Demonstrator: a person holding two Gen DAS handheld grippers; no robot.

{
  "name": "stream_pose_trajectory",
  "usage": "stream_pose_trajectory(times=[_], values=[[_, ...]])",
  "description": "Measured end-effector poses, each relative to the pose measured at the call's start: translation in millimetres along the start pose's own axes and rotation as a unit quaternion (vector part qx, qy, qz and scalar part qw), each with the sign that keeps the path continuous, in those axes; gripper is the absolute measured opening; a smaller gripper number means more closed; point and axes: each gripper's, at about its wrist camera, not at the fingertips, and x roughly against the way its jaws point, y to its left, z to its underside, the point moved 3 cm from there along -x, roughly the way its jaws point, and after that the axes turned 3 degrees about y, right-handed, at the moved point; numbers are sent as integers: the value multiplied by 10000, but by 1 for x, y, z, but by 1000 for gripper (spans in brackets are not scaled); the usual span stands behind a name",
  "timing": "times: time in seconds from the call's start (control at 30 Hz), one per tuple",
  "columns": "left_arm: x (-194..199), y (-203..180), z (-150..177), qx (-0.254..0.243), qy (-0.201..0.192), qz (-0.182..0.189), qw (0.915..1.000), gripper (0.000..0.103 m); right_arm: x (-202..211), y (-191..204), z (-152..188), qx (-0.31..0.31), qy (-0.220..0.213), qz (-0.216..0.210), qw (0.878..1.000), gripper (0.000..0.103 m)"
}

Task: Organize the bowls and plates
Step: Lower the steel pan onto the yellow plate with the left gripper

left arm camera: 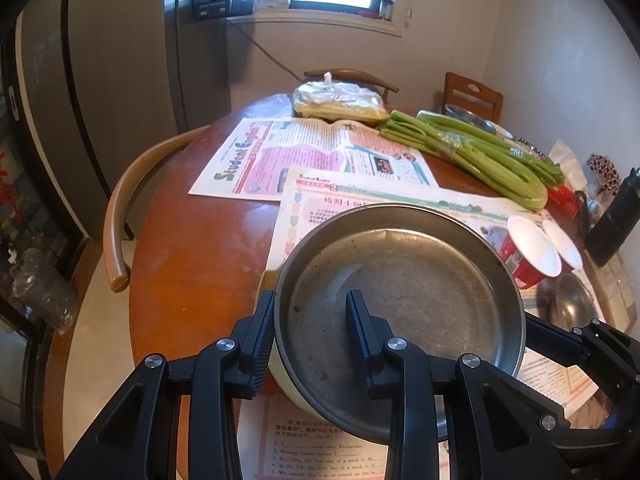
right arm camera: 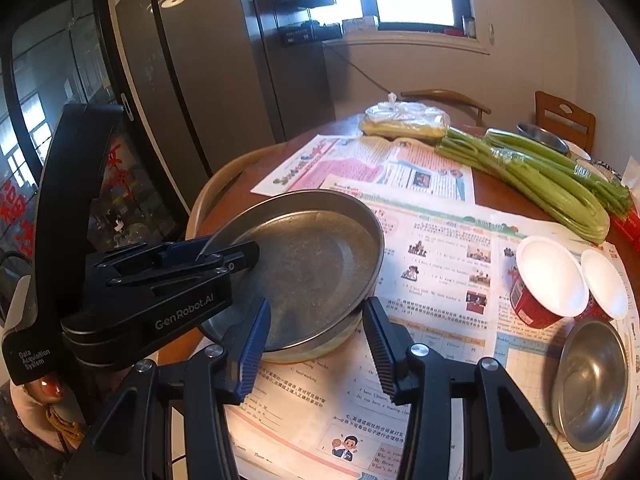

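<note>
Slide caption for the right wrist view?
Both grippers clamp the metal pan over newspapers, beside two cups and a steel bowl.

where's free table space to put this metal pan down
Bare wood lies left of the newspapers, toward the curved chair back. Open newspaper also shows in front of the metal pan, between it and the small steel bowl. The right side is crowded: two red cups, celery and a dark bottle.

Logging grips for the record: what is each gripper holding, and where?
Left gripper clamps the metal plate by its rim. Right gripper straddles the opposite rim; contact cannot be told.
</note>
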Motion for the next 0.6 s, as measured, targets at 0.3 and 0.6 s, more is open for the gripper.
stream_pose_trajectory(times=[0.3, 0.6], values=[[-22, 2, 6, 32, 197, -90, 9998, 35, -21, -8, 7, -68, 222, -86, 9997, 49], [-38, 4, 12, 11, 317, -214, 9993, 35, -40, -15, 11, -161, 394, -246, 9988, 49]])
